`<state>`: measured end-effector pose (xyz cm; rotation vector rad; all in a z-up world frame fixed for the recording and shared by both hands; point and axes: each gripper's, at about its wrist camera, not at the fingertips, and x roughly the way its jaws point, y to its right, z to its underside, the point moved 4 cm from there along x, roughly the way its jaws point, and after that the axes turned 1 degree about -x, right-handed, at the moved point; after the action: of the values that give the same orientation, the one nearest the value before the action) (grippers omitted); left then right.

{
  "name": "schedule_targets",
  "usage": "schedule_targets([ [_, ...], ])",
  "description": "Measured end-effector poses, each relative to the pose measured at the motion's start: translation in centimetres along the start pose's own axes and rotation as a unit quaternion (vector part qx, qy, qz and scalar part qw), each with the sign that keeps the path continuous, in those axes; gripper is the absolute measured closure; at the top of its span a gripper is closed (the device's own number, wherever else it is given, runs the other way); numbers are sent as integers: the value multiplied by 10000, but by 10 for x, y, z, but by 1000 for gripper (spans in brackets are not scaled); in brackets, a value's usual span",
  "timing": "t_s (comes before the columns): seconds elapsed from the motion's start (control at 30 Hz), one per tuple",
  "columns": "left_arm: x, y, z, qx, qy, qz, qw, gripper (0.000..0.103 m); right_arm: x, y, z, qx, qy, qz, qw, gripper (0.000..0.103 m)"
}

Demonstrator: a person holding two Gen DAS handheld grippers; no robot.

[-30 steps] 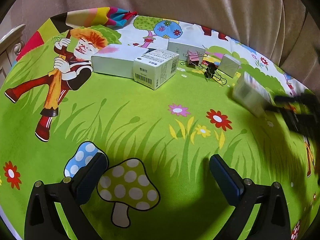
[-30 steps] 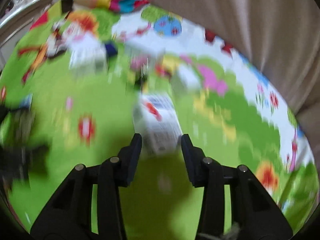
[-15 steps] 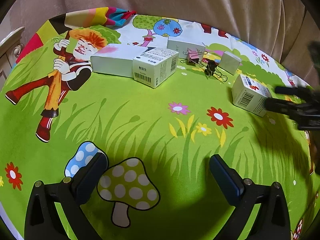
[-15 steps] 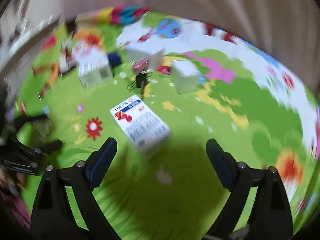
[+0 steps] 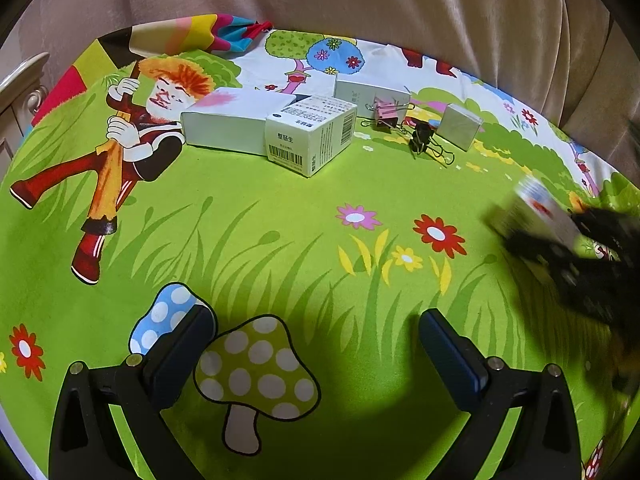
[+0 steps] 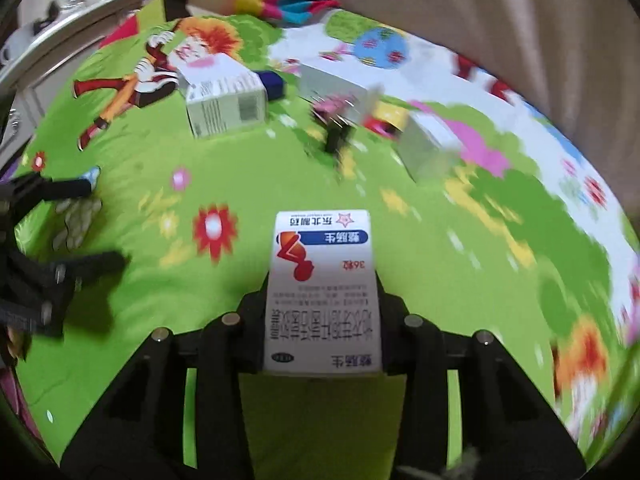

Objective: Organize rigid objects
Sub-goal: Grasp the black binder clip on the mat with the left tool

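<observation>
My right gripper [image 6: 322, 300] is shut on a white medicine box [image 6: 322, 292] with a red and blue label, held above the green cartoon cloth. In the left wrist view the same box [image 5: 534, 208] and right gripper [image 5: 560, 240] show blurred at the right. My left gripper [image 5: 316, 340] is open and empty over a mushroom print. At the back lie a long white box [image 5: 232, 120], a white barcode box [image 5: 310, 140], another white box [image 5: 370, 96], a small grey box [image 5: 460, 126], a pink binder clip [image 5: 386, 114] and a black binder clip [image 5: 424, 140].
A beige curtain [image 5: 360, 12] hangs behind the table. A white cabinet edge [image 5: 20, 92] stands at the far left. A dark blue item [image 6: 270, 82] lies behind the barcode box. The left gripper [image 6: 60, 232] shows at the left of the right wrist view.
Half a second ago my right gripper was open with the medicine box lying on the cloth. Now it has closed on the box and holds it. The left gripper has not moved.
</observation>
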<state>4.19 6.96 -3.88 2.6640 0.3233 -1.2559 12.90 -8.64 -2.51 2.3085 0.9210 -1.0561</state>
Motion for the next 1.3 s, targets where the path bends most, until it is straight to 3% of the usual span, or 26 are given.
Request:
schedule_targets([
  [0.23, 2, 2, 0, 86, -50, -115, 9999, 0, -39, 20, 57, 800, -18, 533, 9954, 59],
  [0.3, 3, 2, 0, 112, -62, -142, 9998, 0, -43, 24, 66, 1011, 69, 463, 9938, 59],
  [0.57, 5, 3, -4, 8, -118, -245, 9996, 0, -44, 28, 69, 1300, 150, 484, 9902, 58],
  [0.8, 49, 57, -61, 83, -381, 179, 9991, 0, -44, 28, 69, 1312, 153, 501, 9900, 58],
  [0.9, 81, 80, -100, 117, -379, 101, 9992, 0, -44, 28, 69, 1314, 153, 501, 9899, 58],
  [1.03, 107, 101, -125, 246, -255, -174, 9992, 0, -43, 29, 69, 1322, 158, 496, 9899, 58],
  [1.1, 106, 104, -128, 283, -125, -124, 9994, 20, -43, 29, 69, 1335, 159, 486, 9897, 58],
  [1.13, 99, 105, -127, 331, -7, -70, 9994, 57, -43, 29, 69, 1341, 161, 480, 9897, 58],
  [1.17, 91, 107, -121, 472, -7, 3, 9989, 77, -43, 29, 69, 1351, 164, 470, 9896, 58],
  [1.3, 53, 88, -79, 556, 136, 531, 9969, 77, -44, 29, 69, 1379, 169, 481, 9891, 58],
])
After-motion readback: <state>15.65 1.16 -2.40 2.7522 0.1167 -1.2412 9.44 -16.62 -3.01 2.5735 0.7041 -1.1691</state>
